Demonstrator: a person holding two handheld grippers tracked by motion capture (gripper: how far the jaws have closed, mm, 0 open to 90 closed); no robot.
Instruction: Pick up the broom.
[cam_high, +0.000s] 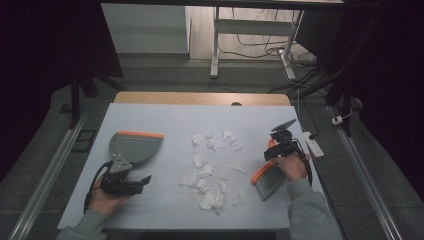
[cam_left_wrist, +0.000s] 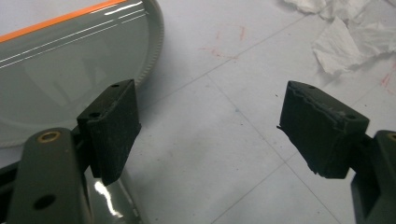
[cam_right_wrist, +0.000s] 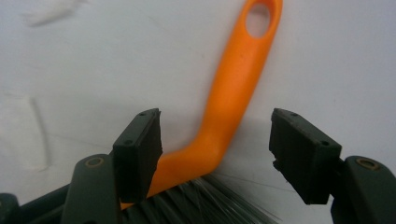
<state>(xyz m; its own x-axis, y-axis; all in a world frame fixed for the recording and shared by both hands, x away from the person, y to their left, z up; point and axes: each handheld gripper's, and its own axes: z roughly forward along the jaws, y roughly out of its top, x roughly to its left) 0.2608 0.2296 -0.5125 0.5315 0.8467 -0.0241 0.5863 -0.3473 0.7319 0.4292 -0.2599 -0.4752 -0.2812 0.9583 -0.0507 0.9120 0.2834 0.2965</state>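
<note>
White surface (cam_high: 150, 195): both our tongs gape empty; the right tongs (cam_right_wrist: 215, 154) straddle the brush handle (cam_right_wrist: 233, 88) off-centre, so closing could skid it.

Brush (cam_high: 267, 179): orange handle, grey bristles, flat on table's right side, handle pointing away. Dustpan (cam_high: 134, 146): grey, orange lip, left side. Torn paper scraps (cam_high: 214, 165) scattered between them.

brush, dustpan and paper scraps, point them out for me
brush (cam_right_wrist: 233, 88), right gripper view, on its orange handle
dustpan (cam_high: 134, 146), high view, on its grey tray
paper scraps (cam_high: 200, 160), high view, on a middle piece
</note>
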